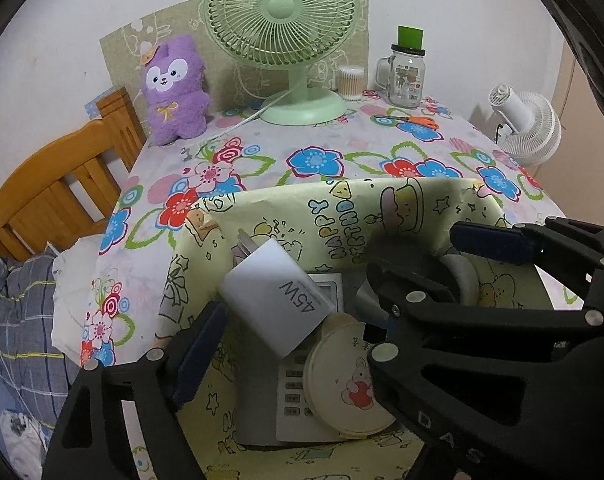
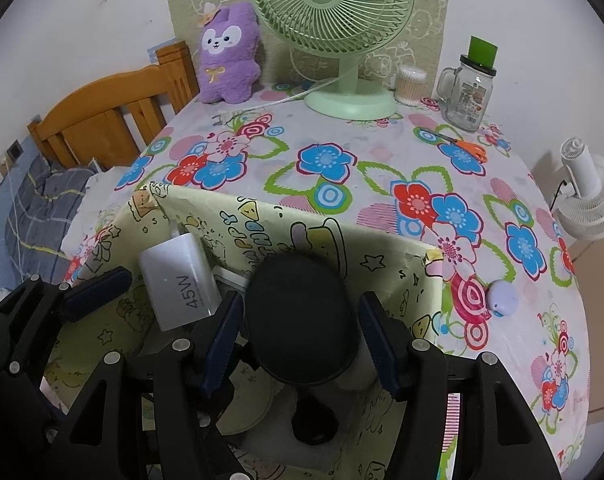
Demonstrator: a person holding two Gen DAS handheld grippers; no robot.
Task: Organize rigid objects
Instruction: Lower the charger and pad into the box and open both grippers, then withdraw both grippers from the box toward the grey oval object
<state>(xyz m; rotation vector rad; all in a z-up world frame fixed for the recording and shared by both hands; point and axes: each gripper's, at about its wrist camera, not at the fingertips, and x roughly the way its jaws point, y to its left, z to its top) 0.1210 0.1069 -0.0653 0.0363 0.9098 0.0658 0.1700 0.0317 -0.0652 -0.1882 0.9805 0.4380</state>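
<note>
The left gripper (image 1: 338, 292) has let go of the white charger (image 1: 274, 300) in the yellow box (image 1: 302, 208); the right gripper (image 2: 298, 332) squeezes a black round thing (image 2: 302, 320).

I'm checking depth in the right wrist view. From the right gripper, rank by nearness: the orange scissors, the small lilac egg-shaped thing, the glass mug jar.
1. Small lilac egg-shaped thing: on the tablecloth just right of the box, nearest the right gripper.
2. Orange scissors: farther back on the right.
3. Glass mug jar: far right corner, by the wall.
</note>
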